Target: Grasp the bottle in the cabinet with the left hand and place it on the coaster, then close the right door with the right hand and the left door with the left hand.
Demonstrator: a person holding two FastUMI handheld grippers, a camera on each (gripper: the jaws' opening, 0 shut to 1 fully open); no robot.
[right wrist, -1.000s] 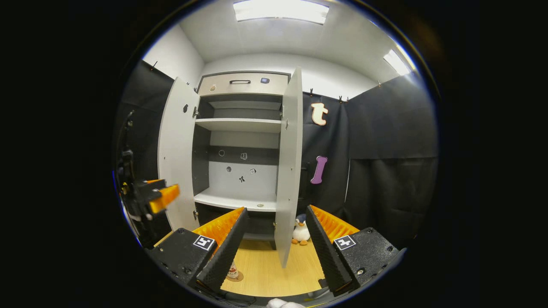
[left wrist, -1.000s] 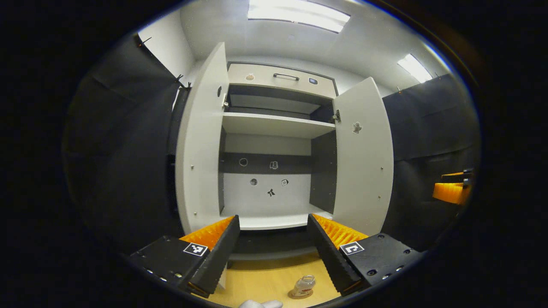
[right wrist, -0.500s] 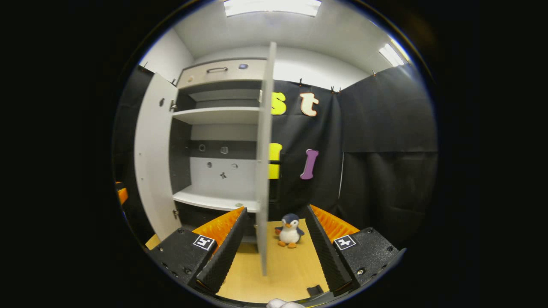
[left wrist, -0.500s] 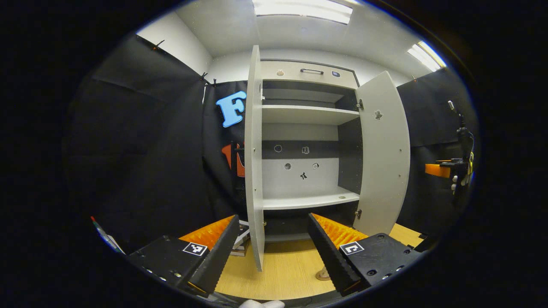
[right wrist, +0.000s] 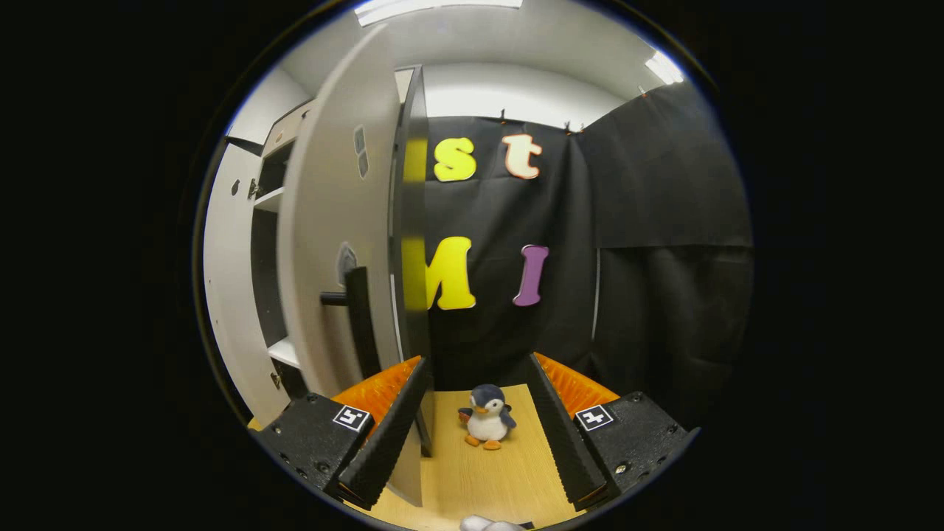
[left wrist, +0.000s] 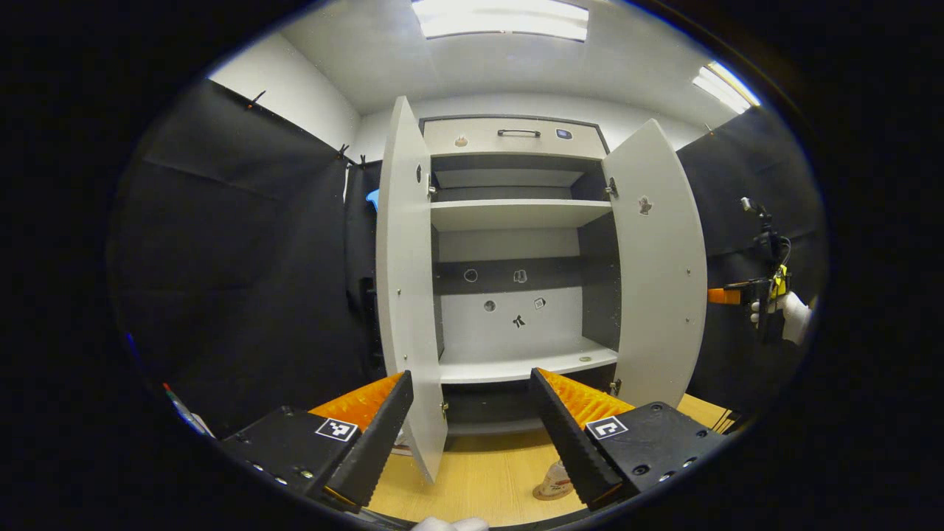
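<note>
Facing right door (right wrist: pixel 335 243) outer face; right gripper (right wrist: pixel 476 431) open.

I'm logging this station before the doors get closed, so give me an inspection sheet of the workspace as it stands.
Surface: wooden floor, bare patches.
Job's things: bottle on the coaster; cabinet with left door and right door both open.
Clutter: toy penguin on the floor.
Grippers: left tongs open, empty; right tongs open, empty, beside the right door's handle.
Cables: nothing seen.
Surroundings: black cloth walls, ceiling lights.
</note>
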